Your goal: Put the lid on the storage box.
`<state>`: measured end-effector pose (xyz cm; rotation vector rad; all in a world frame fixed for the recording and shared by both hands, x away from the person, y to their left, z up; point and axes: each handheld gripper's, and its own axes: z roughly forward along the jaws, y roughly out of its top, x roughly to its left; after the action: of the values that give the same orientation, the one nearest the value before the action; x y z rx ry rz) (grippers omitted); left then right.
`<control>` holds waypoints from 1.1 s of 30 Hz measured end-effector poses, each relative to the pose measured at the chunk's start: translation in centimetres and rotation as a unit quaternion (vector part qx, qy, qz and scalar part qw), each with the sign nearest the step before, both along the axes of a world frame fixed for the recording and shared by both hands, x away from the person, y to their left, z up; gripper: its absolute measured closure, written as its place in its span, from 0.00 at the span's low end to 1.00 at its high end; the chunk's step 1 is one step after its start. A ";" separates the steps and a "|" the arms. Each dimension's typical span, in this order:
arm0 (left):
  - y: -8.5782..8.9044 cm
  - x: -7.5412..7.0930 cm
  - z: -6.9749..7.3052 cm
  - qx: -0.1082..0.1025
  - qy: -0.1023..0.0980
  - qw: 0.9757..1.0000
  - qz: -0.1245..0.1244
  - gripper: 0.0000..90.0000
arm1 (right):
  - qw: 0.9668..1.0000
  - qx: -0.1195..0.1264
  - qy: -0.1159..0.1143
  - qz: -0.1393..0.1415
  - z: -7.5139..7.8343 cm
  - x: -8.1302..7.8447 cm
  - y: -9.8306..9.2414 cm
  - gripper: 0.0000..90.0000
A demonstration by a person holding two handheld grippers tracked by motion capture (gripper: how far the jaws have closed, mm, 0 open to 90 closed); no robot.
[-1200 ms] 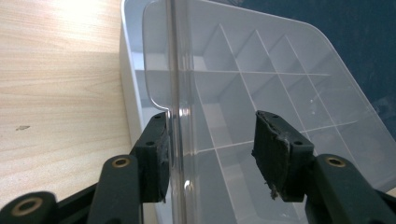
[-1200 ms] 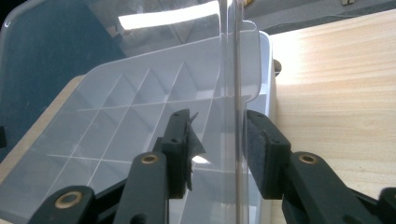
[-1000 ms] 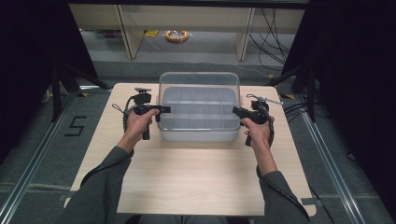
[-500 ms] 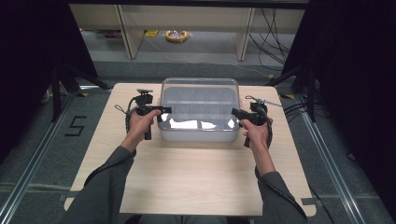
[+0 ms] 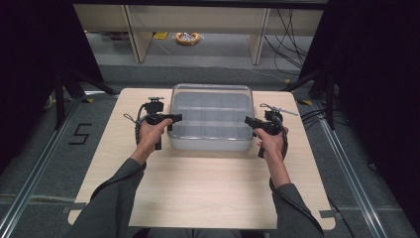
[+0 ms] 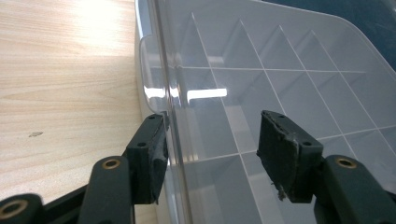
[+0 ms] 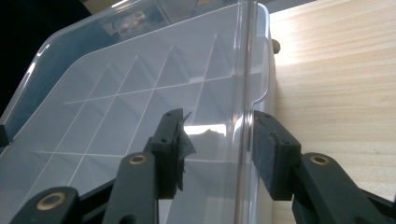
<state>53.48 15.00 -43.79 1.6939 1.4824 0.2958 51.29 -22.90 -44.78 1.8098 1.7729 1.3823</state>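
Box: clear compartment box (image 5: pixel 210 118) at mid-table, on the far half of the wooden table (image 5: pixel 198 193).
Arms: both forearms reaching forward, hands at the box's two short ends.
Left gripper (image 6: pixel 212 149): jaws astride the box's left wall, just been opening; outer pad against the rim, inner pad apart; released.
Right gripper (image 7: pixel 217 151): astride the right wall, just been opening; pads apart from it; released.
Hard to make out: box contents, blurred by glare.

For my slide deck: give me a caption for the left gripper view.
Left tool, jaws just opening, straddles the side wall of a clear compartment box on a wooden table.
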 end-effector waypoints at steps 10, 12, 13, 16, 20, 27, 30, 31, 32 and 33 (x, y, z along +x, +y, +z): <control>-0.5 -0.4 -0.2 0.015 -0.020 1.000 0.016 0.44 | 1.000 -0.024 -0.011 0.006 0.0 0.2 0.2 0.60; -0.5 -0.4 -0.4 0.023 -0.020 0.999 0.014 0.46 | 0.999 -0.044 -0.013 -0.008 0.4 0.0 0.7 0.60; -0.4 -0.4 -0.6 0.027 -0.017 0.999 0.008 0.46 | 0.996 -0.078 -0.030 0.010 0.3 0.2 0.4 0.61; -0.3 -0.3 -1.1 0.024 -0.001 1.000 0.006 0.45 | 0.997 -0.076 -0.023 0.020 0.4 0.3 0.6 0.61; 0.0 -0.2 -1.2 0.012 0.005 1.000 0.007 0.45 | 0.997 -0.077 -0.025 0.018 0.3 0.5 0.5 0.60; 0.1 -0.2 -1.2 0.011 0.007 1.000 0.007 0.47 | 0.998 -0.057 -0.007 0.008 0.4 0.2 0.3 0.60; 0.1 -0.2 -1.2 0.009 0.006 1.000 0.008 0.47 | 0.999 -0.053 -0.002 0.005 0.2 0.2 0.1 0.60; 0.1 -0.2 -1.2 0.009 0.008 1.000 0.007 0.47 | 0.998 -0.054 -0.007 0.007 0.1 0.2 0.1 0.60; 0.1 -0.2 -1.2 0.009 0.008 1.000 0.007 0.47 | 0.999 -0.054 -0.004 0.008 0.1 0.2 0.1 0.60; 0.1 -0.2 -1.2 0.009 0.008 1.000 0.006 0.47 | 0.999 -0.052 -0.003 0.009 0.0 0.2 0.0 0.61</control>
<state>53.26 15.15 -44.97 1.7046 1.5064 0.3039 51.46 -22.86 -44.76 1.7381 1.8265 1.2760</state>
